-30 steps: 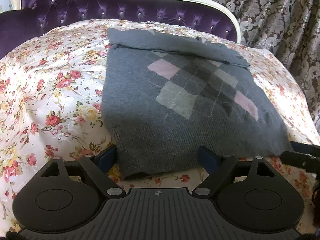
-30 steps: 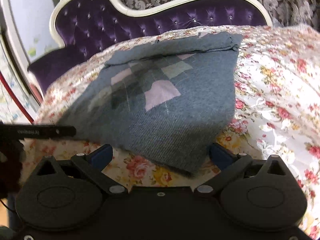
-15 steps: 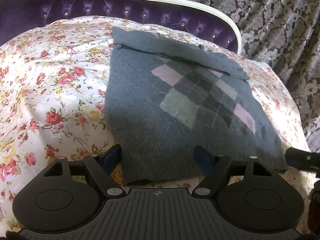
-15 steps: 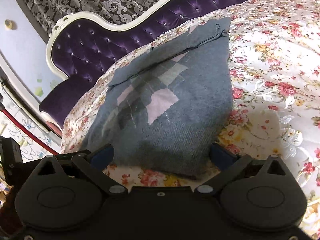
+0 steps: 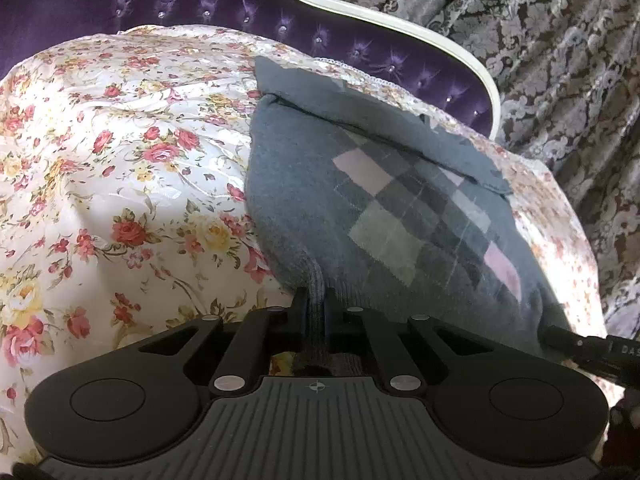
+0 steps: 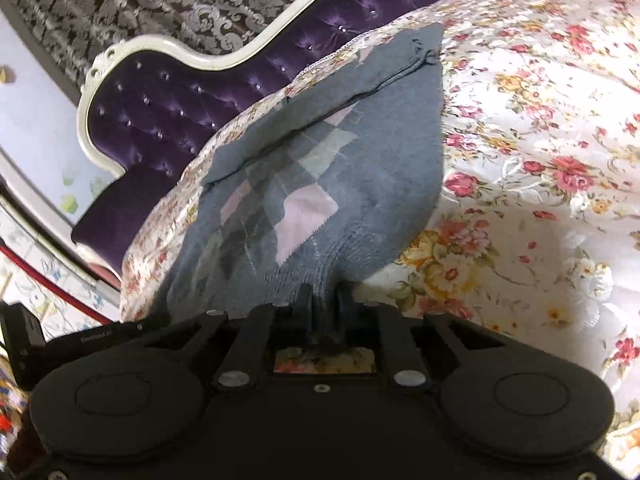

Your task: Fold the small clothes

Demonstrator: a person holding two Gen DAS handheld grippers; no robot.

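Observation:
A grey knitted sweater (image 5: pixel 352 204) with a pink and grey argyle pattern lies on a floral bedspread (image 5: pixel 120 184); it also shows in the right wrist view (image 6: pixel 320 184). Its far part is folded over, with a dark seam across it. My left gripper (image 5: pixel 316 300) is shut on the sweater's near left hem corner, and the ribbed cloth bunches between the fingers. My right gripper (image 6: pixel 325 300) is shut on the near right hem corner. The hem is drawn up at both pinched points.
A purple tufted headboard (image 5: pixel 180 4) with a white frame curves behind the bed; it also shows in the right wrist view (image 6: pixel 168 92). A patterned curtain (image 5: pixel 560 40) hangs beyond. The other gripper's dark body shows at the right edge (image 5: pixel 592 352) and at the left edge (image 6: pixel 24 340).
Both grippers were open, straddling the sweater's near hem. They moved in and closed, each pinching a hem corner, and the cloth now bunches upward.

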